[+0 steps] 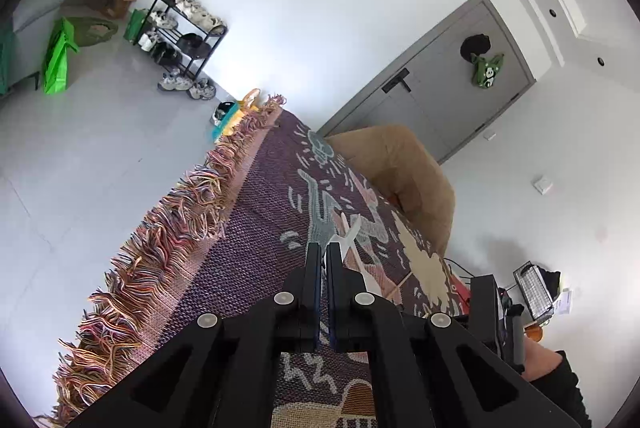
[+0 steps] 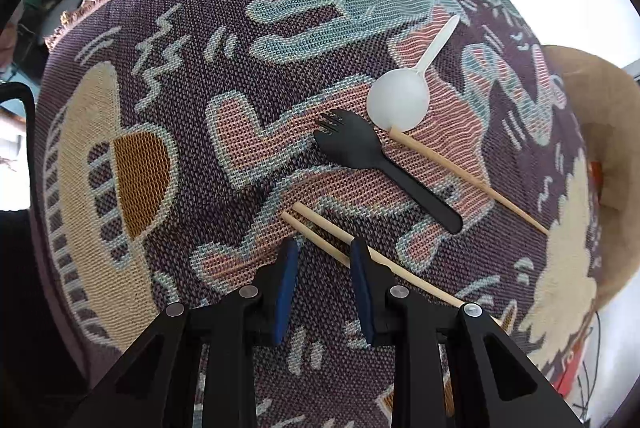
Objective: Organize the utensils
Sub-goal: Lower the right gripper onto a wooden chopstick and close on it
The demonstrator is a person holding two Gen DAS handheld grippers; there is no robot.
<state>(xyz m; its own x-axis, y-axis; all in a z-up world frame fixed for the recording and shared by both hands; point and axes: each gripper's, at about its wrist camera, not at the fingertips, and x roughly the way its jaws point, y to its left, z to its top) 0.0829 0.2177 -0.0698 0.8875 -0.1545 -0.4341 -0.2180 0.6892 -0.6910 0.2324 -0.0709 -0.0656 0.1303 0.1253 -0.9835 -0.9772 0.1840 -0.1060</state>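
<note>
Woven patterned blanket (image 2: 248,75) with a fringed edge covered the surface; no container showed on it, utensils lay loose. Left gripper (image 1: 324,248) was clenched with nothing visible between its pads, over the blanket. Right gripper (image 2: 325,246) pointed down, jaws apart, two wooden chopsticks (image 2: 320,224) lying between the fingertips, ungripped. Further right: black fork (image 2: 372,155), white spoon (image 2: 400,103), a third chopstick (image 2: 468,177) touching the spoon's bowl.

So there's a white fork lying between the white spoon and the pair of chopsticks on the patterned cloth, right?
Not quite: the fork is black, not white. The right wrist view shows it lying on the patterned cloth between the white spoon and the pair of chopsticks.
</note>
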